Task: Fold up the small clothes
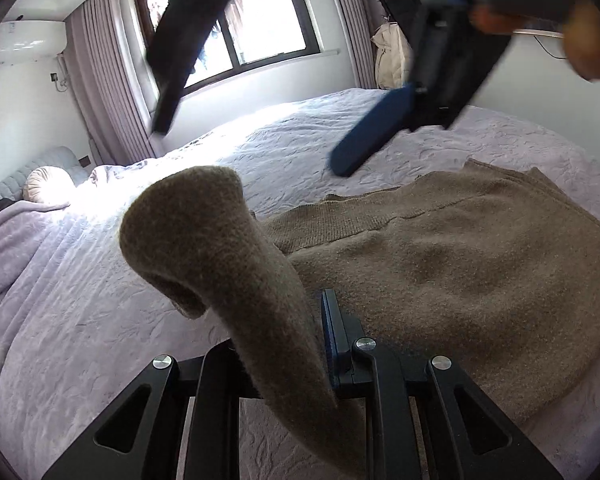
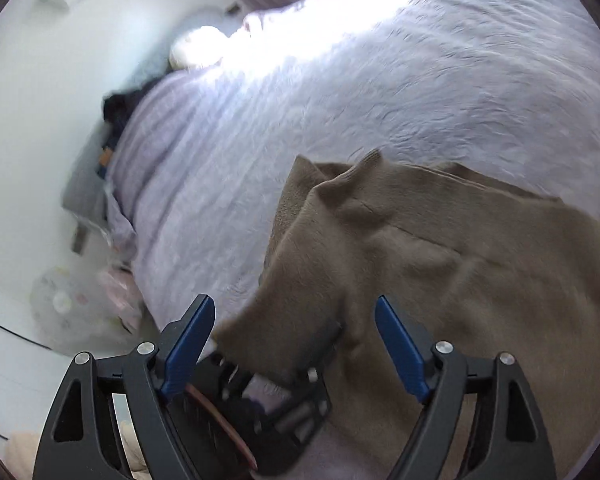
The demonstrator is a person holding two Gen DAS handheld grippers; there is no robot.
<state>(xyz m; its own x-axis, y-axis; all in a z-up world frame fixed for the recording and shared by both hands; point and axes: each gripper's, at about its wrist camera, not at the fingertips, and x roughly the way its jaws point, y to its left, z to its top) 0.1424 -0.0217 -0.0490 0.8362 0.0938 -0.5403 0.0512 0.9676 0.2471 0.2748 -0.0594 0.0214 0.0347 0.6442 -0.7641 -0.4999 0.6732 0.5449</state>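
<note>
A wide bed (image 1: 80, 320) under a pale lilac quilted cover fills most of the room, with a round pillow (image 1: 46, 190) and a grey padded headboard (image 1: 24, 176) at its far left end, where sunlight burns a bright patch across the cover. Behind it a dark-framed window (image 1: 256, 28) sits between mauve curtains (image 1: 100, 80) in white walls, with a white air conditioner (image 1: 26, 44) mounted high on the left and a cream garment (image 1: 392, 56) hanging by the right curtain. On the pale floor (image 2: 16, 288) beside the bed lies what may be a clear plastic bag (image 2: 66, 308), too blurred to be sure.
</note>
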